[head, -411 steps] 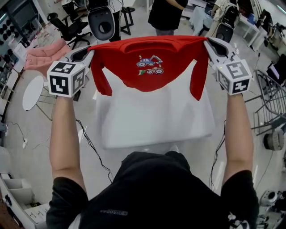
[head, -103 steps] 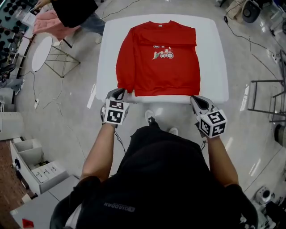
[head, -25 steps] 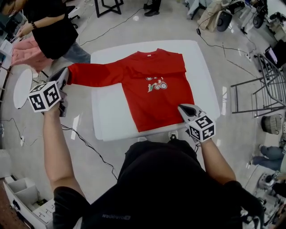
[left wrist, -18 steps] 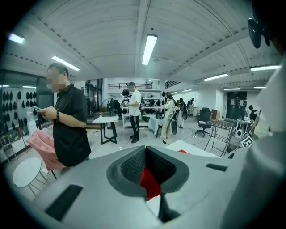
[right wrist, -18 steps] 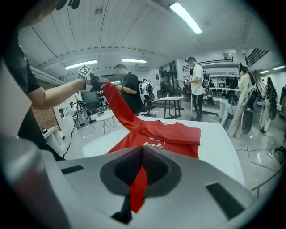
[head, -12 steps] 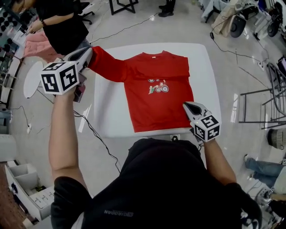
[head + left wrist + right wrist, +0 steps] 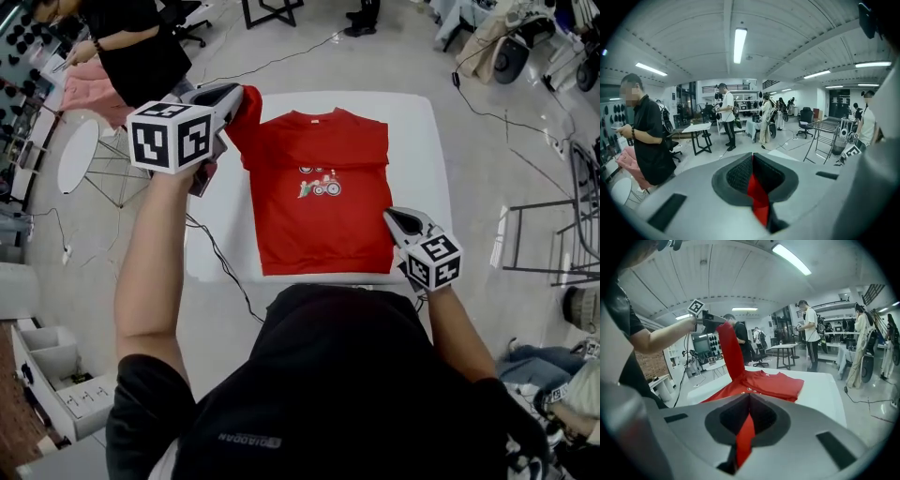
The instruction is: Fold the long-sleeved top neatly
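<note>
A red long-sleeved top [image 7: 323, 202] with a small vehicle print lies face up on the white table [image 7: 427, 150]. Its right sleeve is folded in. My left gripper [image 7: 239, 94] is raised above the table's far left corner and is shut on the cuff of the left sleeve [image 7: 731, 352], which hangs from it down to the shoulder. Red cloth [image 7: 758, 194] shows between its jaws. My right gripper [image 7: 389, 217] is low at the near right hem corner, shut on red hem cloth [image 7: 745, 437].
A person in black [image 7: 131, 47] stands beyond the table's left corner by a pink garment [image 7: 89, 89] and a round white side table [image 7: 75, 155]. A cable [image 7: 220, 267] trails on the floor to the left. A metal rack [image 7: 572, 206] stands at the right.
My left gripper carried the outstretched sleeve up and to the right, from beside the table to above the top's left shoulder. The right gripper shifted a little along the hem corner.
</note>
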